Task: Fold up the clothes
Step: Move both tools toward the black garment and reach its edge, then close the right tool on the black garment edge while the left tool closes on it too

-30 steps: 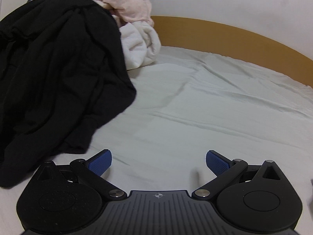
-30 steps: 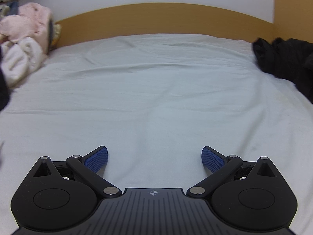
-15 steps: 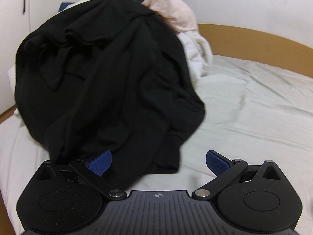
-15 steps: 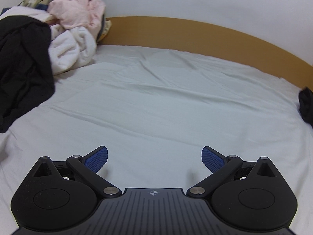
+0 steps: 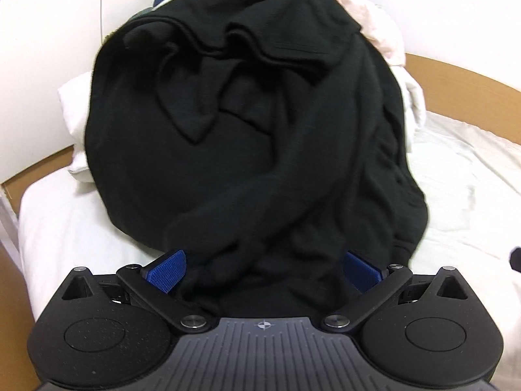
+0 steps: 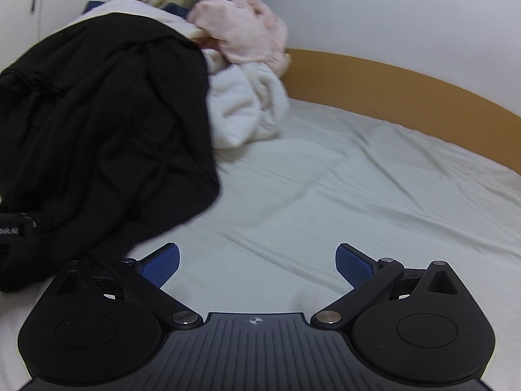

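Observation:
A large black garment (image 5: pixel 247 123) drapes over a heap of clothes on the bed and fills most of the left wrist view. My left gripper (image 5: pixel 263 270) stands open, and the garment's lower folds lie between its blue pads (image 5: pixel 166 268). In the right wrist view the same black garment (image 6: pixel 107 137) lies to the left, with a white piece (image 6: pixel 244 110) and a pink piece (image 6: pixel 247 32) heaped behind it. My right gripper (image 6: pixel 257 265) is open over bare sheet, its left pad (image 6: pixel 161 265) just beside the garment's hem.
The bed's white sheet (image 6: pixel 358 189) stretches to the right, bounded by a wooden headboard (image 6: pixel 390 84). A white pillow (image 5: pixel 76 104) lies left of the heap. White cupboard doors (image 5: pixel 49 16) stand behind. The bed's left edge (image 5: pixel 26 215) is close.
Both grippers have swung left toward the clothes heap. The black garment now lies between my left gripper's pads, and it has come close to my right gripper's left pad.

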Available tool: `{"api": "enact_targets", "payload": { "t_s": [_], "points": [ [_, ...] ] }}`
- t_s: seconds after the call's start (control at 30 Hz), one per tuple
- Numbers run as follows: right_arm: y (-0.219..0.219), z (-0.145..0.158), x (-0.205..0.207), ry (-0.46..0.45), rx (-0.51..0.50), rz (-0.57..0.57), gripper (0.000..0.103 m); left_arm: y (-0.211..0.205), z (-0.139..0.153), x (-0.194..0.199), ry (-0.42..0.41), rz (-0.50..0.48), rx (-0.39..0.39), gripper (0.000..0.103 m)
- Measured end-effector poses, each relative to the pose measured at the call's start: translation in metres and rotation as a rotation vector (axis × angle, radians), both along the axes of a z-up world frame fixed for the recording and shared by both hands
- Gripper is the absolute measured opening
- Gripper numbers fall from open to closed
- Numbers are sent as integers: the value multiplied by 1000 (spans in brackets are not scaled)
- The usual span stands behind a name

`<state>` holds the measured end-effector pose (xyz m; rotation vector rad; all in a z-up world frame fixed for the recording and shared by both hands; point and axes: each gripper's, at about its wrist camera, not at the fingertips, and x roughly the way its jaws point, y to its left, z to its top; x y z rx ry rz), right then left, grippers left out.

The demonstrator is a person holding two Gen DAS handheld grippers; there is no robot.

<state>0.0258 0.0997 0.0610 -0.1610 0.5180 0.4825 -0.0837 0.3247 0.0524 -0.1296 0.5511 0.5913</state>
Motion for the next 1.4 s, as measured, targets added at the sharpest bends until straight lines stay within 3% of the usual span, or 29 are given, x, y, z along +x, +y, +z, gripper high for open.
{"api": "enact_targets", "payload": {
  "t_s": [0.1,0.27,0.43,0.63,0.77,0.87,0.93,1.1,1.17,1.23,1.33,1.4],
  "points": [
    [24,8,6,-22,24,40,103,12,1,-2,1,19,21,102],
    [65,29,15,-36,69,118,103,42,3,-10,-23,48,-18,102],
    [105,54,15,-117,60,216,101,65,3,-21,-44,62,-38,103],
    [149,86,13,-241,53,346,97,90,9,-41,-166,21,-185,102],
    [166,102,17,-227,87,401,97,105,12,-60,-300,73,-262,102],
    [176,103,17,-246,46,429,89,121,10,-72,-371,119,-310,102],
    [184,101,12,-293,-10,441,84,131,7,-75,-353,162,-334,102],
    [201,86,1,-471,-165,419,83,152,-4,-76,-276,238,-354,102],
    [204,82,2,-507,-216,414,73,158,-8,-72,-252,257,-359,102],
    [208,79,4,-531,-270,415,55,162,-11,-71,-239,268,-370,102],
    [215,77,4,-562,-349,434,42,165,-18,-73,-251,257,-399,102],
    [219,80,7,-570,-351,431,31,169,-22,-73,-274,237,-422,102]
  ]
}}
